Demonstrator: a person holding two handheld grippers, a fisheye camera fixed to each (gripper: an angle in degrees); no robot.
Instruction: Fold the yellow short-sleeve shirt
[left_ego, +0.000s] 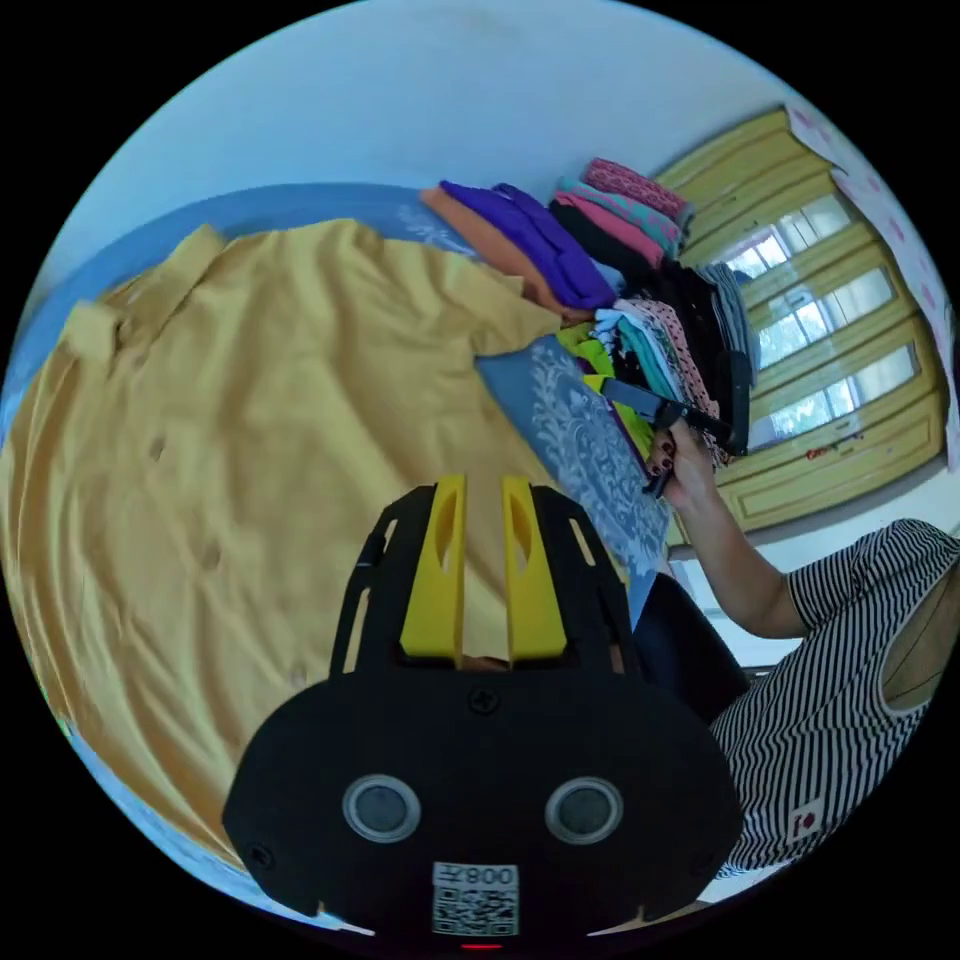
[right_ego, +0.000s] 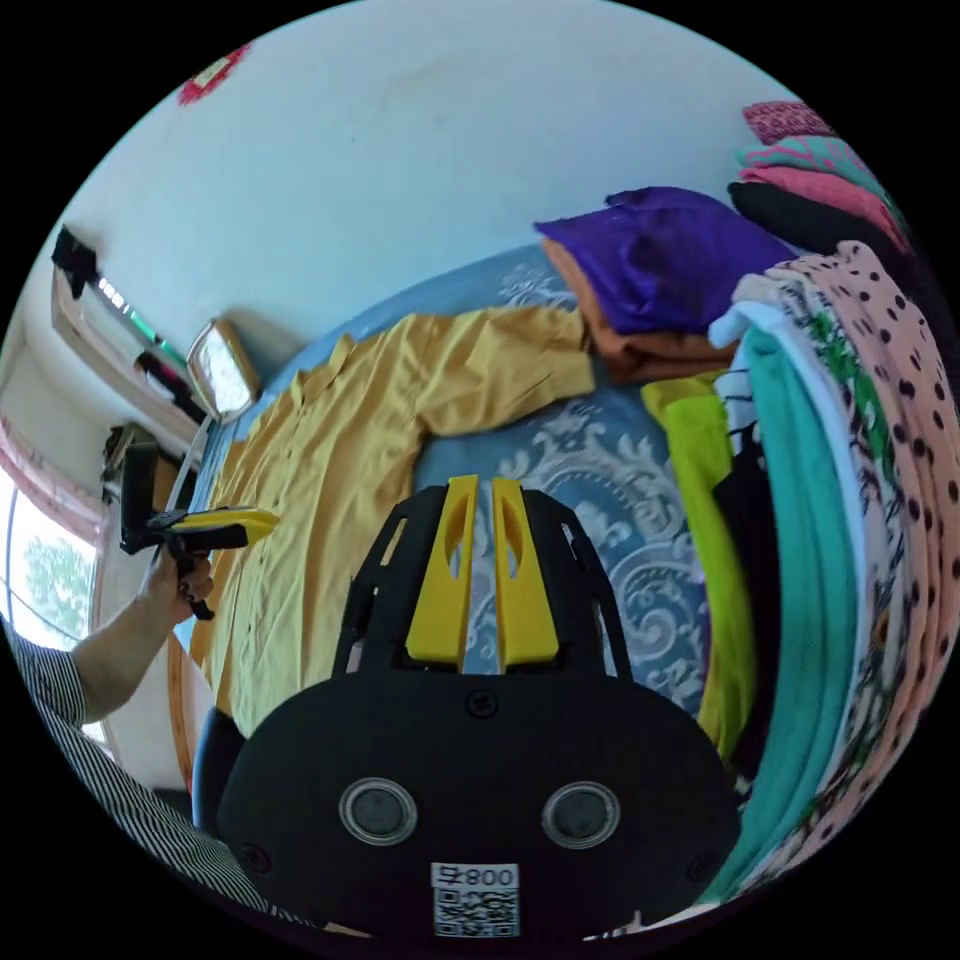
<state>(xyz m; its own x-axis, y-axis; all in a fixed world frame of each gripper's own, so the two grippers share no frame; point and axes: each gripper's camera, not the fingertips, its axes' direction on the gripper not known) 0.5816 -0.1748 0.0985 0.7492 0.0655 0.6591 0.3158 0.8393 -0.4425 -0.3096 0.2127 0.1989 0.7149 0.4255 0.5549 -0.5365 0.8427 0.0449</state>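
Observation:
The yellow short-sleeve shirt (left_ego: 250, 420) lies spread on the blue patterned bedspread (left_ego: 590, 450), collar at the upper left, buttons along its middle. My left gripper (left_ego: 483, 490) hovers over the shirt's lower part, jaws close together with nothing between them. In the right gripper view the shirt (right_ego: 330, 500) lies to the left, one sleeve stretched toward the clothes pile. My right gripper (right_ego: 485, 490) is shut and empty over bare bedspread (right_ego: 590, 500) beside the shirt. A hand holds the left gripper (right_ego: 215, 525) above the shirt's far edge, and another holds the right gripper (left_ego: 640, 402) by the pile.
A tall pile of folded clothes (left_ego: 640, 260) stands on the bed beside the shirt, with purple (right_ego: 670, 255) and orange items nearest the sleeve. Teal and dotted garments (right_ego: 850, 500) hang at the right. A person in a striped top (left_ego: 830, 680) stands by the yellow-framed window (left_ego: 820, 330).

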